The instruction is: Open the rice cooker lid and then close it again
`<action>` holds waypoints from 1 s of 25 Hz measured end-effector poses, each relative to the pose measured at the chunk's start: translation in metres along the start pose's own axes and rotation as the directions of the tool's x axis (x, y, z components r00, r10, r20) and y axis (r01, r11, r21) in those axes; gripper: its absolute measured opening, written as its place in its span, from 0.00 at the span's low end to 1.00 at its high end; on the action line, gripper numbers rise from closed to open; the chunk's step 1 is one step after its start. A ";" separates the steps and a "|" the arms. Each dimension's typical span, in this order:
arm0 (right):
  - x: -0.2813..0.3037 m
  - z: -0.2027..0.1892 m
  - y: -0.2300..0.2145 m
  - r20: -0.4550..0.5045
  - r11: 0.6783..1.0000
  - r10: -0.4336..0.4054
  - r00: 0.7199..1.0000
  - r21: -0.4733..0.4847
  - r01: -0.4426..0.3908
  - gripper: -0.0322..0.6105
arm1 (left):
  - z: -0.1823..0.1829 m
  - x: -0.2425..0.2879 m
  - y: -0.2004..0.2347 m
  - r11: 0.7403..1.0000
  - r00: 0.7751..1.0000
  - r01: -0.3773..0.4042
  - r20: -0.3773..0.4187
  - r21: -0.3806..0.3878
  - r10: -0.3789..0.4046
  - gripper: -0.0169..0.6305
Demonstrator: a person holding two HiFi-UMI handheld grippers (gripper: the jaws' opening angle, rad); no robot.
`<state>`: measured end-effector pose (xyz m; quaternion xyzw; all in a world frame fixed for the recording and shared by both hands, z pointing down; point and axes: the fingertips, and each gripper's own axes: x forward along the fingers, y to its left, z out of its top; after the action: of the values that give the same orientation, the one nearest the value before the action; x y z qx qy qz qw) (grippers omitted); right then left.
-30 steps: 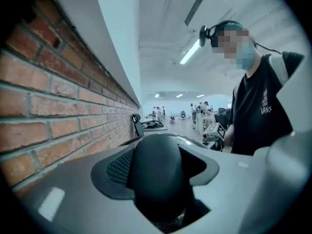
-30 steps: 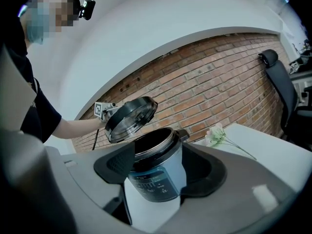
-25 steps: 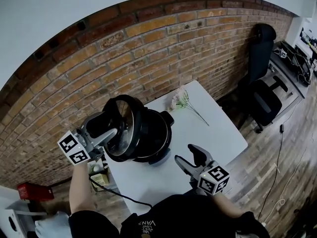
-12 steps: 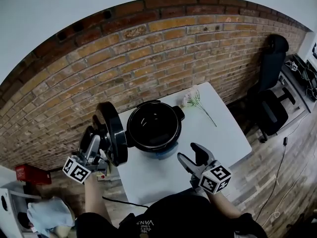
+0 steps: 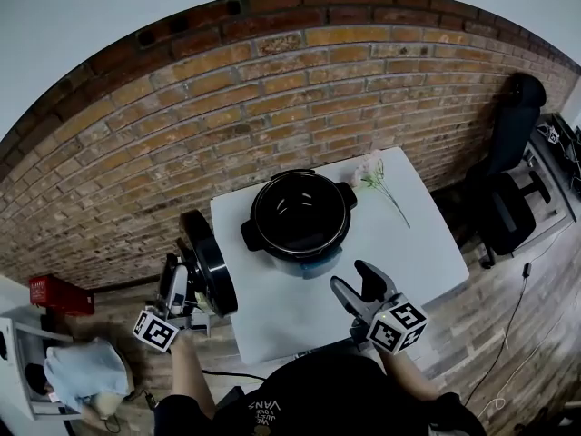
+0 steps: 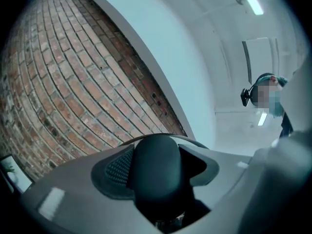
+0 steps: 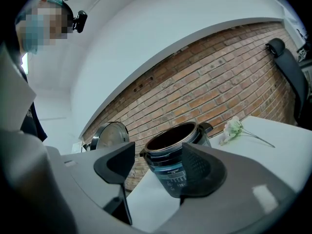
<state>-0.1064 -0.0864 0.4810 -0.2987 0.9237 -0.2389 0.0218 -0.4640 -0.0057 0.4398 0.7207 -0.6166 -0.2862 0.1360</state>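
Observation:
The black rice cooker (image 5: 300,216) stands uncovered on the white table (image 5: 408,243), its dark inner pot showing; in the right gripper view the cooker (image 7: 178,152) faces me. Its lid (image 5: 207,266) is off the pot and hangs on edge beyond the table's left edge. My left gripper (image 5: 186,272) is shut on the lid's black knob (image 6: 157,172), which fills the space between the jaws of the left gripper (image 6: 158,162). The lid's shiny underside (image 7: 108,136) shows in the right gripper view. My right gripper (image 5: 352,280) stands open and holds nothing in front of the cooker.
A sprig of pale flowers (image 5: 372,175) lies on the table right of the cooker. A brick wall (image 5: 227,107) stands right behind the table. A black office chair (image 5: 508,180) stands to the right. A red box (image 5: 50,293) and a heap of cloth (image 5: 77,375) sit on the floor at the left.
My left gripper has carried the lid away from the pot, leftward and down past the table's left edge, turning it on edge. My right gripper has shifted only a little.

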 end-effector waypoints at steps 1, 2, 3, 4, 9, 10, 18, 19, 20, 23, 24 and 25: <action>0.000 -0.001 0.002 -0.001 1.000 0.001 1.000 0.000 -0.001 0.51 | -0.002 -0.002 0.001 1.000 1.000 -0.001 0.001 -0.011 0.001 0.45; 0.000 -0.002 0.003 0.000 1.000 0.001 1.000 -0.001 -0.001 0.51 | -0.005 -0.003 0.002 1.000 1.000 -0.002 0.001 -0.018 0.002 0.45; 0.000 -0.002 0.003 0.001 1.000 0.001 1.000 -0.002 -0.001 0.51 | -0.006 -0.003 0.002 1.000 1.000 -0.003 -0.001 -0.022 0.003 0.45; 0.000 -0.002 0.004 0.004 1.000 -0.001 1.000 -0.003 0.001 0.51 | -0.008 -0.003 0.003 1.000 1.000 -0.005 -0.005 -0.022 0.005 0.45; -0.004 0.001 0.001 0.012 1.000 -0.014 1.000 -0.004 0.014 0.51 | -0.011 0.006 0.002 1.000 1.000 0.002 -0.027 -0.012 -0.002 0.45; -0.005 0.002 -0.001 0.013 1.000 -0.018 1.000 -0.004 0.018 0.51 | -0.011 0.010 0.001 1.000 1.000 0.008 -0.030 -0.008 -0.008 0.45; -0.011 0.010 -0.015 0.028 0.999 -0.044 0.999 0.006 0.044 0.51 | -0.001 0.064 -0.020 0.992 0.991 0.109 -0.086 0.062 -0.103 0.45; -0.012 0.011 -0.018 0.032 0.999 -0.052 0.998 0.007 0.051 0.51 | -0.002 0.073 -0.023 0.990 0.988 0.125 -0.099 0.068 -0.118 0.45; -0.014 0.013 -0.022 0.036 0.998 -0.060 0.998 0.009 0.060 0.51 | -0.003 0.082 -0.027 0.987 0.984 0.142 -0.116 0.077 -0.133 0.45; -0.020 0.017 -0.035 0.041 0.996 -0.084 0.996 0.013 0.084 0.51 | -0.013 0.108 -0.039 0.975 0.969 0.191 -0.177 0.110 -0.170 0.45; -0.021 0.019 -0.039 0.043 0.996 -0.091 0.995 0.015 0.090 0.51 | -0.017 0.116 -0.043 0.971 0.963 0.208 -0.196 0.116 -0.183 0.45; -0.023 0.021 -0.043 0.046 0.995 -0.097 0.994 0.016 0.096 0.51 | -0.021 0.124 -0.047 0.967 0.957 0.224 -0.213 0.117 -0.196 0.45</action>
<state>-0.0605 -0.1126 0.4794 -0.3484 0.9057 -0.2390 0.0339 -0.4040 -0.1196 0.4000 0.8150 -0.5383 -0.1812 0.1150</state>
